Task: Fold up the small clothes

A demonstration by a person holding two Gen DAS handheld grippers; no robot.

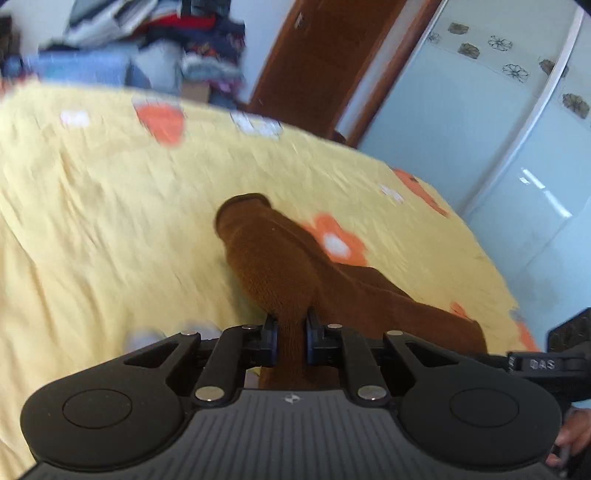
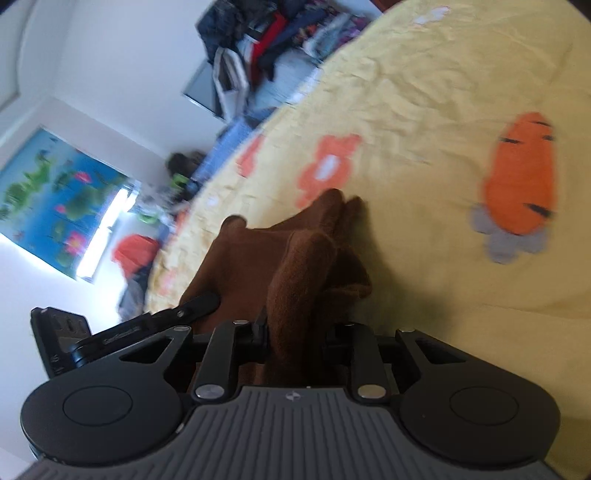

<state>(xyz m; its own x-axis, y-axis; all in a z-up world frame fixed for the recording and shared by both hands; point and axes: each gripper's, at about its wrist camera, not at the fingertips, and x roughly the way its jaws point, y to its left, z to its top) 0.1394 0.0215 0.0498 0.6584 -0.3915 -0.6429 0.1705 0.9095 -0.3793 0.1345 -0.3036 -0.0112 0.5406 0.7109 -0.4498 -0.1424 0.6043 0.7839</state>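
The left gripper (image 1: 291, 334) tilts down toward the bed, its jaws clenched on a bunched fold of a brown knitted sock (image 1: 273, 258). From the pinch the sock runs forward and away across the yellow bedspread (image 1: 110, 221), ending in a rounded cuff that lifts slightly off the cloth; a second brown length trails off to the right toward the edge of the bed. In the left wrist view the picture is rolled, so the bed slopes down to the right. At the lower right corner of that view a hand (image 1: 569, 439) wraps the handle of the other tool, only partly seen.

The right gripper (image 2: 295, 332) also points somewhat downward and is rolled hard, so that the bed stands almost on end in its view. Its jaws grasp the same brown fabric (image 2: 295, 266), which bulges up between them in thick folds and spreads forward onto the bedspread (image 2: 424, 92) beside an orange flower print. The left gripper's black finger (image 2: 195, 306) reaches in from the lower left and lies against the brown cloth.

Beyond the bed a blurred pile of clothes (image 2: 266, 33) sits against the white wall.
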